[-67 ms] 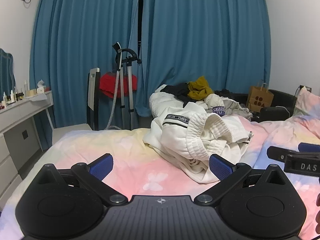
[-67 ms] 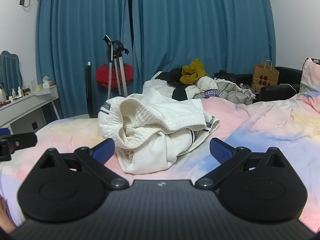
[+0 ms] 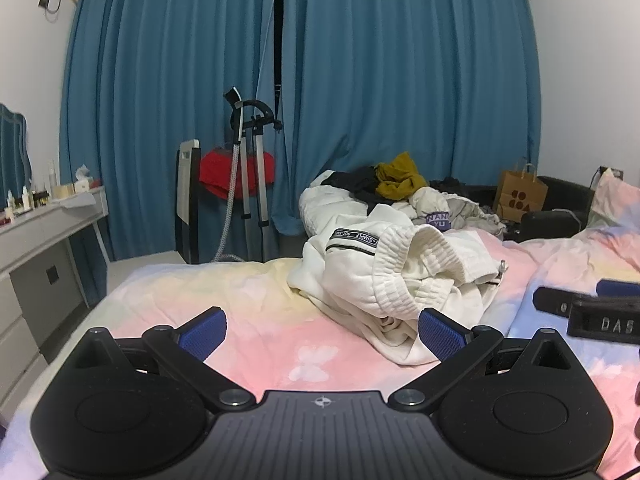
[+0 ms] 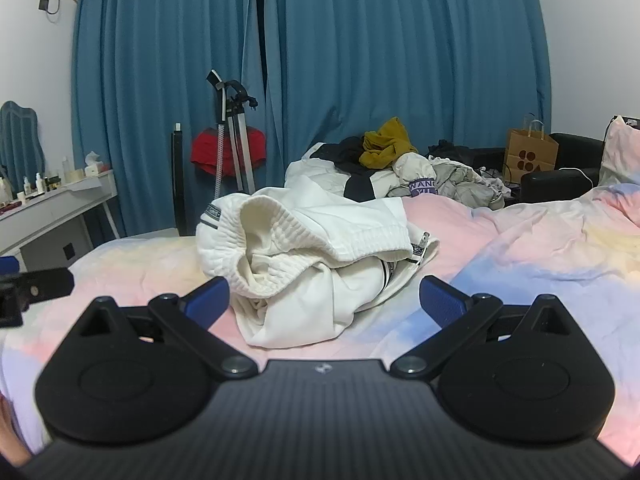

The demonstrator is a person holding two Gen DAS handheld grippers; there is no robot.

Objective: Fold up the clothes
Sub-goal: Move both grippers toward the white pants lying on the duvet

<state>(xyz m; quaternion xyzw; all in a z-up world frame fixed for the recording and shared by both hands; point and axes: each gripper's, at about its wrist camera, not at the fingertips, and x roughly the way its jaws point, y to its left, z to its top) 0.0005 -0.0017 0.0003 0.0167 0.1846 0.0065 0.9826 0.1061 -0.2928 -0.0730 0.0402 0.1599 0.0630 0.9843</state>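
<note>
White top [image 4: 320, 264] lies bunched on bed [image 4: 520, 248]: soft, floppy, light. Grab ribbed hem. Left claw [image 3: 320, 332] & right claw [image 4: 324, 300] wide apart, empty.

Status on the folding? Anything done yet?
Nothing folded yet. The white garment lies crumpled on the bed. Left gripper and right gripper are both open and empty, short of it. Left: fold it, then the clothes pile behind.
</note>
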